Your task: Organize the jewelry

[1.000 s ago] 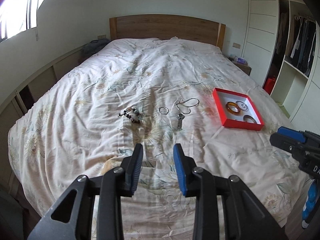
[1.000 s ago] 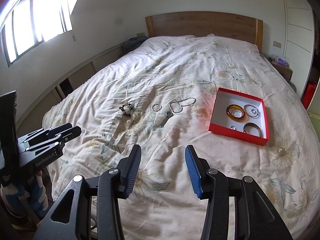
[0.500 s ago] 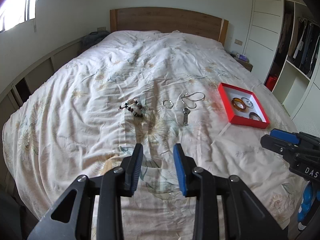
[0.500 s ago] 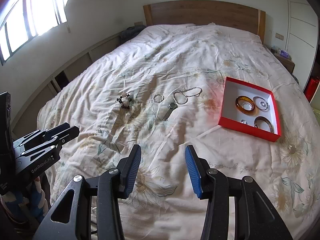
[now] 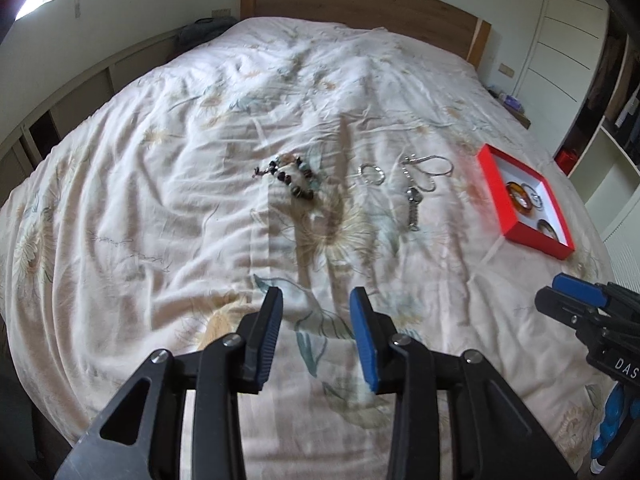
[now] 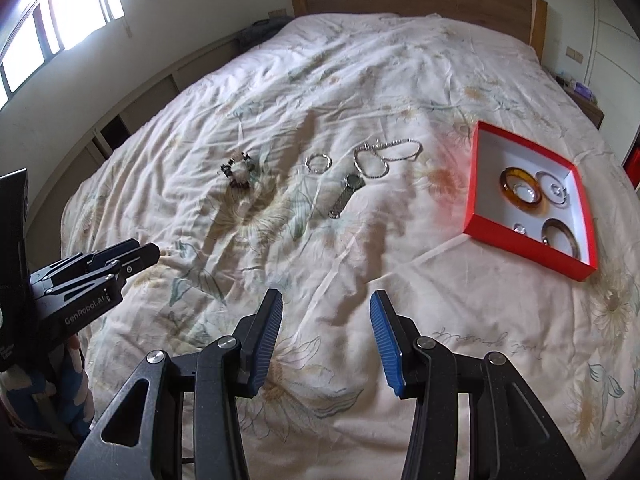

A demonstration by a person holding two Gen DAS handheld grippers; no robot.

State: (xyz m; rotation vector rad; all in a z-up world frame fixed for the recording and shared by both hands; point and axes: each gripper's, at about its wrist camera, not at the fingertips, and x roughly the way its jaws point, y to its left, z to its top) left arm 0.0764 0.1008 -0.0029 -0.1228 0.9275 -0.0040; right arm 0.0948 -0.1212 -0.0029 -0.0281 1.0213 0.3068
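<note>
**Both grippers lowered toward loose jewelry on the bed**

The red box (image 6: 530, 196) sits on the floral duvet (image 6: 360, 80) and holds an amber bangle (image 6: 520, 190) and further rings. Left of the box, well apart from it, lie a chain necklace (image 6: 386, 154), watch (image 6: 346, 192), silver ring (image 6: 318, 163) and beaded bracelet (image 6: 238, 170). Nothing obstructs them.

The left gripper (image 5: 316, 334) is empty, its jaws opening. The right gripper (image 6: 326, 338) stands apart, empty.

Compared with earlier, both views sit lower and nearer the jewelry.
</note>
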